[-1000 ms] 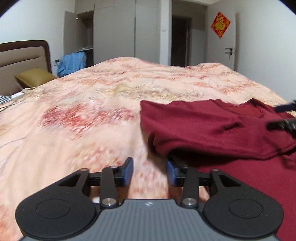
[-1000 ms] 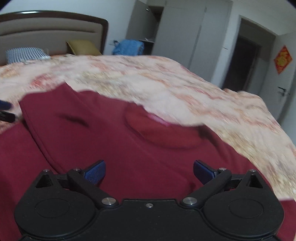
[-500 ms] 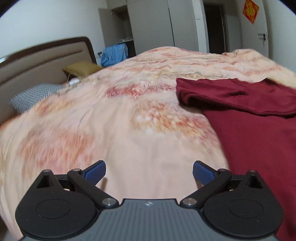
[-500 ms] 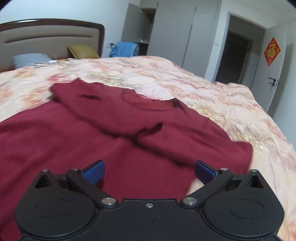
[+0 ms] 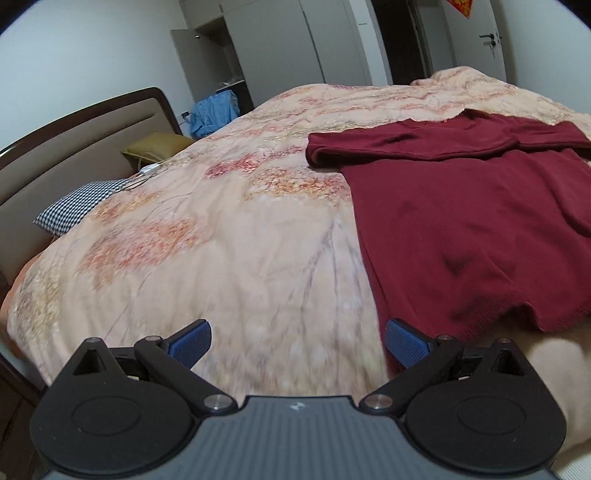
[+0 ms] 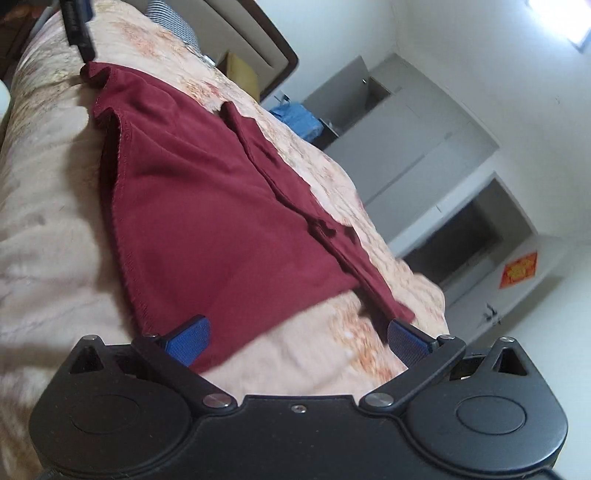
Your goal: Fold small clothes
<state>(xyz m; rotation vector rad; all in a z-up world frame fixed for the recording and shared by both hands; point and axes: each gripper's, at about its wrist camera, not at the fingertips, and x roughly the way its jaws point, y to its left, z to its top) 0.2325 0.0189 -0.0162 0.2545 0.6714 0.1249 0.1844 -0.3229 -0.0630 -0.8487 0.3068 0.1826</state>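
A dark red shirt [image 5: 461,221] lies flat on the bed, its top part folded down over the body. My left gripper [image 5: 297,343] is open above the quilt. Its right pad [image 5: 406,345] is beside the near left corner of the shirt's hem, and nothing is between the pads. In the right wrist view, which is rolled sideways, the shirt [image 6: 221,221] runs away from my right gripper [image 6: 297,343]. That gripper is open at the hem's other corner. Its left pad [image 6: 188,341] overlaps the red cloth without pressing it. A black part of the left gripper [image 6: 77,26] shows at the hem's far end.
A peach floral quilt [image 5: 221,240] covers the bed. A checked pillow [image 5: 74,210] and a yellow pillow [image 5: 159,147] lie by the brown headboard [image 5: 74,140]. Beyond the bed are blue clothes [image 5: 214,114], grey wardrobes [image 5: 295,48] and a white door [image 5: 484,37].
Both grippers have drawn back from the folded top of the shirt to its bottom hem. The left jaws have spread wide. The right wrist view has rolled sideways.
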